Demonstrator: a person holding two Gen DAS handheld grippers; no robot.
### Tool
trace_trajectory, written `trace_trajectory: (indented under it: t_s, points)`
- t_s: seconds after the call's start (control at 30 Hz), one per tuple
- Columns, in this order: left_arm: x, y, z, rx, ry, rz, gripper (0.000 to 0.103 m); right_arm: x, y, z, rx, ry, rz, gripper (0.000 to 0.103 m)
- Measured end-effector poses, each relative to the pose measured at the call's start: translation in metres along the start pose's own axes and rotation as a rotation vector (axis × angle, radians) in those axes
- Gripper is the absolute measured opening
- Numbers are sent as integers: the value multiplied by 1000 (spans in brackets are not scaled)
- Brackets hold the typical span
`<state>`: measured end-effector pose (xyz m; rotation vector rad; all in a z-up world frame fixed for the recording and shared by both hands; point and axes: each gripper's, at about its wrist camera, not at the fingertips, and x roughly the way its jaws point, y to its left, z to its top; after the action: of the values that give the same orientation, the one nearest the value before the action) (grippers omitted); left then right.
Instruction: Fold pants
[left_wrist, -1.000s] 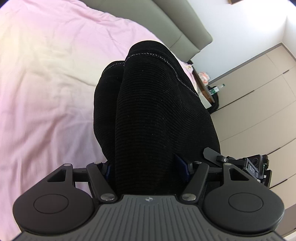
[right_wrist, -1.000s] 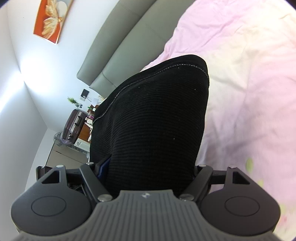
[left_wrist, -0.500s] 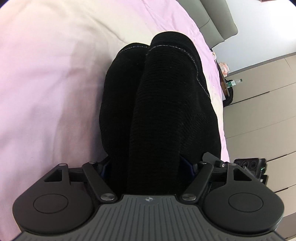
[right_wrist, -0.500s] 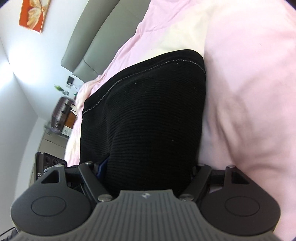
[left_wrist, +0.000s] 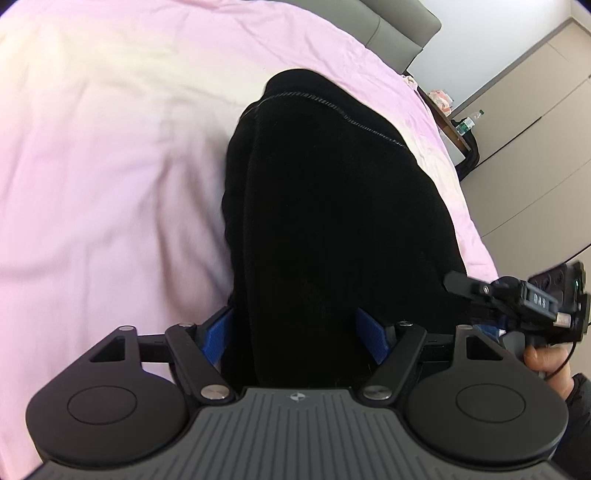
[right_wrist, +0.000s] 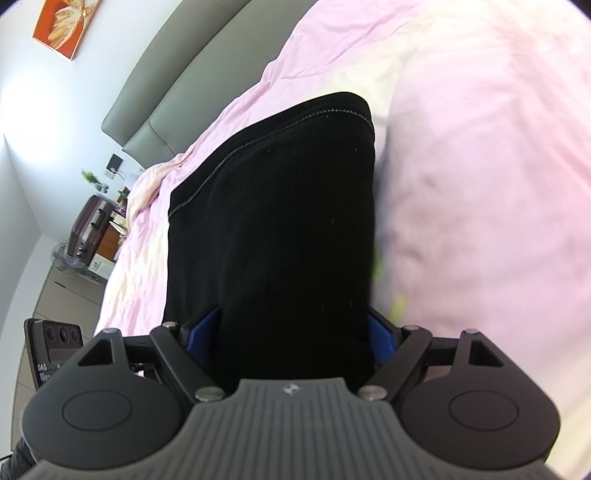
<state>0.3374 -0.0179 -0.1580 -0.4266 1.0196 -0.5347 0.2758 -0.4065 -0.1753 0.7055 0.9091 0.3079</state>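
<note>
Black ribbed pants (left_wrist: 325, 192) lie folded lengthwise on a pink bed sheet (left_wrist: 110, 166), with the stitched hem at the far end. My left gripper (left_wrist: 295, 332) stands wide with the near end of the pants between its blue pads (left_wrist: 218, 332). The cloth hides its fingertips. In the right wrist view the same pants (right_wrist: 280, 206) run away from my right gripper (right_wrist: 291, 332). Its jaws are opening, with the fabric still between the blue pads (right_wrist: 201, 332). The two grippers sit side by side at the near end.
A grey headboard (right_wrist: 177, 85) runs along the far side of the bed. A nightstand with bottles (left_wrist: 454, 118) and beige wardrobe doors (left_wrist: 535, 129) stand at the right. A suitcase (right_wrist: 88, 225) stands at the left. A hand (left_wrist: 543, 358) holds the other gripper's body (left_wrist: 535, 299).
Both grippers have sunk toward the bed with the pants, and the far end now rests on the sheet. Both pairs of jaws stand wider, with more blue pad showing.
</note>
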Motion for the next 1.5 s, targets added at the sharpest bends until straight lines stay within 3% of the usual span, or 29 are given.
trace_trajectory:
  t_s: [0.1, 0.2, 0.4, 0.5, 0.53, 0.6, 0.67, 0.9, 1.0, 1.07, 1.23, 1.37, 1.5]
  points:
    - [1, 0, -1, -25, -15, 3, 85, -9, 7, -20, -31, 46, -31, 80]
    - [3, -3, -5, -42, -25, 24, 85, -9, 27, -39, -152, 62, -122, 79]
    - [-19, -21, -24, -16, -63, 169, 94, -7, 59, -68, -245, 117, -374, 79]
    - [-31, -33, -28, -43, -62, 239, 94, -16, 71, -81, -244, 129, -447, 80]
    - [-36, -41, -29, -29, -67, 271, 94, -22, 75, -82, -223, 116, -450, 81]
    - [-46, -59, -35, 16, -77, 339, 94, -38, 83, -88, -171, 71, -436, 93]
    - [-58, -74, -44, 40, -96, 359, 94, -51, 95, -95, -134, 14, -424, 98]
    - [-101, -129, -66, 223, -153, 459, 97, -54, 145, -121, -131, -87, -574, 98]
    - [-122, -145, -68, 258, -199, 475, 98, -55, 165, -118, -173, -74, -631, 98]
    - [-132, -154, -65, 265, -190, 488, 100, -67, 178, -113, -205, -104, -626, 98]
    - [-132, -172, -59, 247, -159, 667, 100, -106, 205, -95, -179, -156, -635, 98]
    - [-130, -180, -63, 236, -186, 634, 100, -119, 213, -95, -136, -170, -608, 98]
    - [-118, -187, -69, 240, -172, 639, 100, -114, 216, -101, -164, -183, -640, 98]
